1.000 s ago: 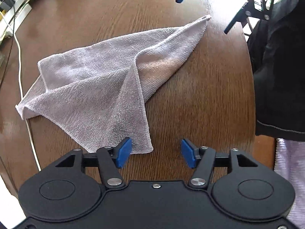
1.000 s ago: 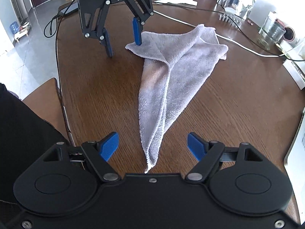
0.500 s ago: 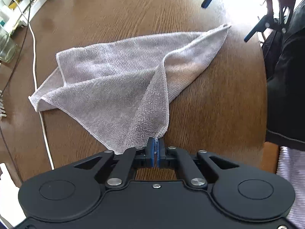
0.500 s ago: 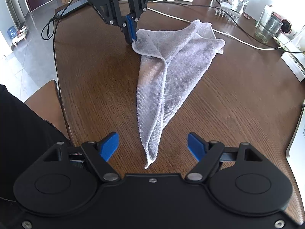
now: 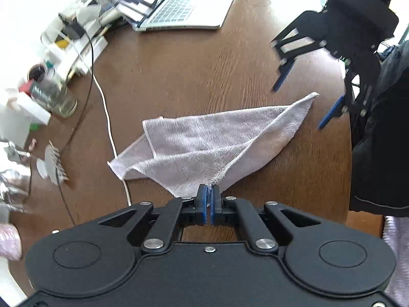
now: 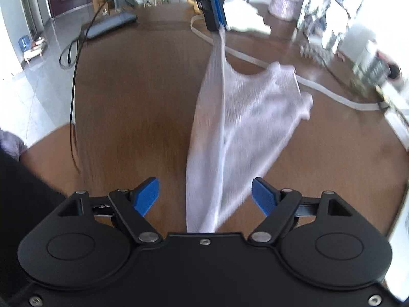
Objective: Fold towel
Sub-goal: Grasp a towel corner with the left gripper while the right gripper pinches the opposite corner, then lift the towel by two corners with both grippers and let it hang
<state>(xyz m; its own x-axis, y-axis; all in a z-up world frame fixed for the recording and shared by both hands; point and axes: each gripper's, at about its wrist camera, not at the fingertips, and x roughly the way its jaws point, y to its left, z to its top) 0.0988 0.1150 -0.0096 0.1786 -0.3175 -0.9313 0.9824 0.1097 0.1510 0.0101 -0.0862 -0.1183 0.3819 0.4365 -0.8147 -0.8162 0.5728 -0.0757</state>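
At lower centre, the left gripper point(image 5: 209, 200) pinches a corner of the grey towel point(image 5: 212, 140); the right gripper point(image 6: 205, 195) gapes wide, holding nothing, towel tip between its fingers.

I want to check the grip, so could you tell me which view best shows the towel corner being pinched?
The left wrist view: the left gripper is shut on the towel corner, sharp and close. The right wrist view shows it far off, blurred.
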